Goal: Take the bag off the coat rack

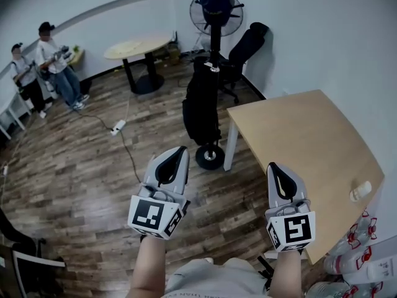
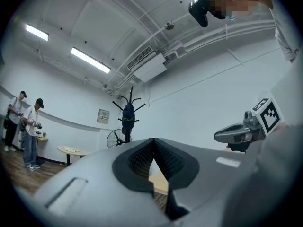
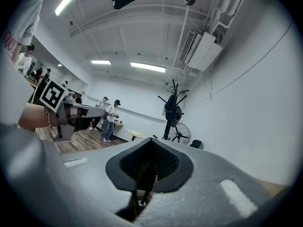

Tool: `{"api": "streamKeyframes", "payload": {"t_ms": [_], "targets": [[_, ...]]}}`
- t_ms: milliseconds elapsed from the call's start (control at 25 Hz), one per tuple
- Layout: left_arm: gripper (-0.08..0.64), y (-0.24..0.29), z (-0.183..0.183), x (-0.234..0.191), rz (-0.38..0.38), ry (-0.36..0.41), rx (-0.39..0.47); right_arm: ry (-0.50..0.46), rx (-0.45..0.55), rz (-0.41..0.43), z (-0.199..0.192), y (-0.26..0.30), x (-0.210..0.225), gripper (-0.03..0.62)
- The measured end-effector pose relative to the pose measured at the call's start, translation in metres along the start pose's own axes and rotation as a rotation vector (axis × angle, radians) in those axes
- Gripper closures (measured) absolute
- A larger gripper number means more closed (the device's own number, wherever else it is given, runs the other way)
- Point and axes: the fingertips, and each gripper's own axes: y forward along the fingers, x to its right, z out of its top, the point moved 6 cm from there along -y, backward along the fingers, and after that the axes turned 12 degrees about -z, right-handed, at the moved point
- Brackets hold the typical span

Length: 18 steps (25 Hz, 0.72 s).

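Wooden floor [image 1: 80, 179], white walls [image 1: 310, 42], tan table [image 1: 298, 141]

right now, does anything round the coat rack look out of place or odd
Only one thing: a white power strip lies loose on the wooden floor left of the black coat rack, its cable trailing across the open floor, a possible trip risk. Nothing looks spilled or toppled.

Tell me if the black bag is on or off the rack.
On. The bag hangs against the rack pole, well above the base.
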Motion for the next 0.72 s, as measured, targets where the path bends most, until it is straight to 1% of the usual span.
{"api": "streamKeyframes", "payload": {"t_ms": [200,360,560,640,720], "targets": [[0.541,-0.019,-0.005,-0.027,0.041,-0.015,0.006,-0.016,-0.01,0.038,0.001,0.018,-0.028,0.591],[0.541,-0.026,-0.011,-0.042,0.074,-0.03,0.0,-0.008,-0.012,0.066,0.0,0.034,-0.04,0.591],[0.541,-0.023,-0.016,-0.062,0.091,-0.02,-0.002,0.009,-0.009,0.089,-0.004,0.062,-0.05,0.591],[0.542,-0.018,-0.02,-0.074,0.108,-0.026,0.011,0.01,-0.007,0.1,-0.009,0.078,-0.056,0.591],[0.546,-0.011,-0.025,-0.086,0.109,-0.037,0.025,0.009,-0.011,0.107,-0.016,0.095,-0.061,0.591]]}}
